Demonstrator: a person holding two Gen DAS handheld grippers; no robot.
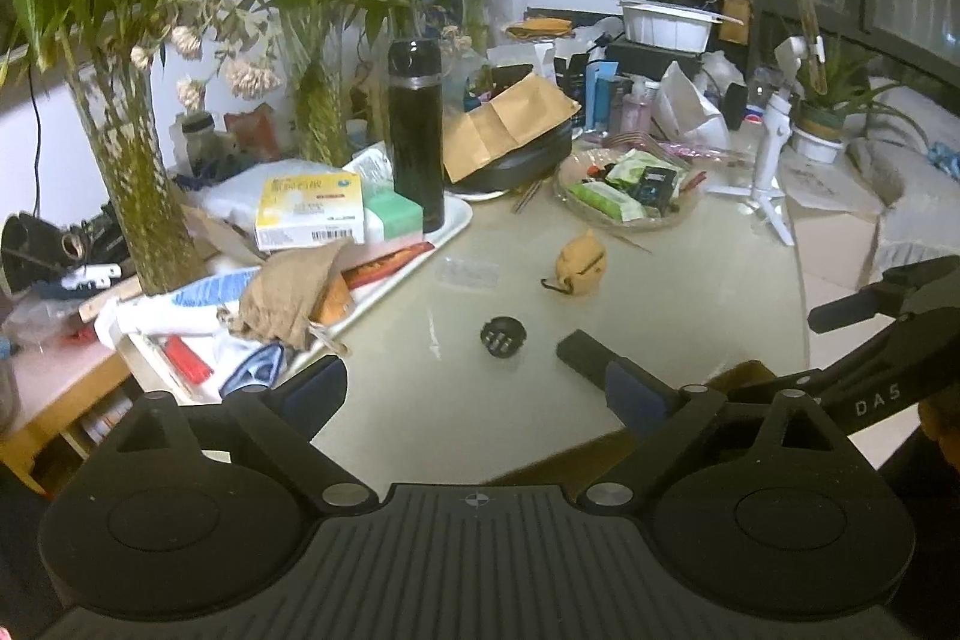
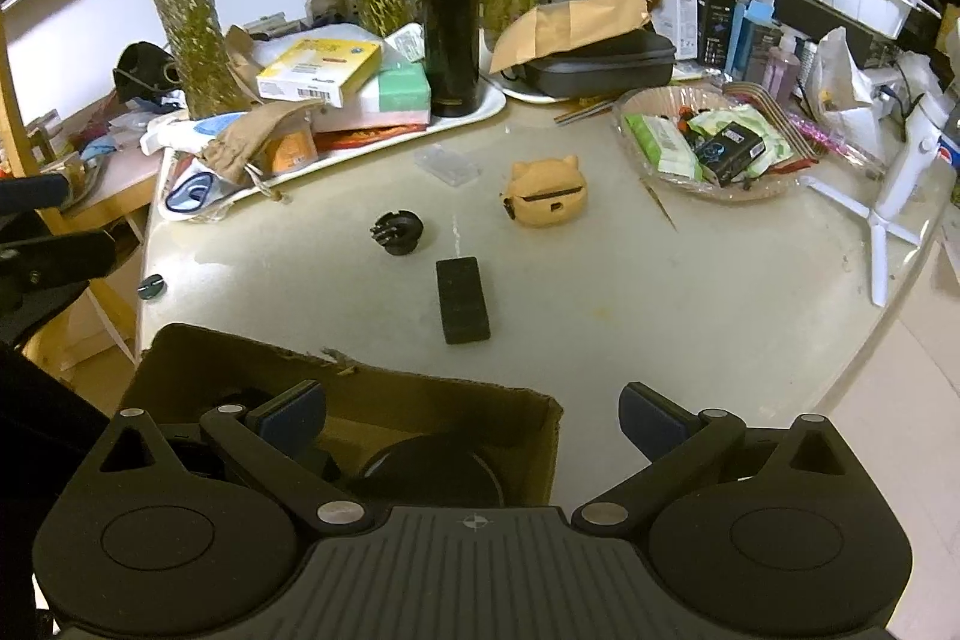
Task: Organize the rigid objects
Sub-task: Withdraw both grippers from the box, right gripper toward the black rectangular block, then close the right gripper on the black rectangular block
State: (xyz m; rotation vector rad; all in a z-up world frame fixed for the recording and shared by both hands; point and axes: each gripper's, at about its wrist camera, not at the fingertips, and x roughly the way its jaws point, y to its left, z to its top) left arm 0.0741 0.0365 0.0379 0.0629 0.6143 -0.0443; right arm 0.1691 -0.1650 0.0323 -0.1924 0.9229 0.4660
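On the round beige table lie a black flat bar, a black round mount, a tan cat-shaped case and a clear plastic piece. A cardboard box at the table's near edge holds dark round items. My right gripper is open and empty above the box. My left gripper is open and empty, low over the table; ahead of it I see the mount, the bar and the case. The right gripper's body shows in the left wrist view at far right.
A white tray carries a black flask, boxes and a brown pouch. Behind stand plant vases, a black case under a brown envelope, a glass dish of packets and a white tripod.
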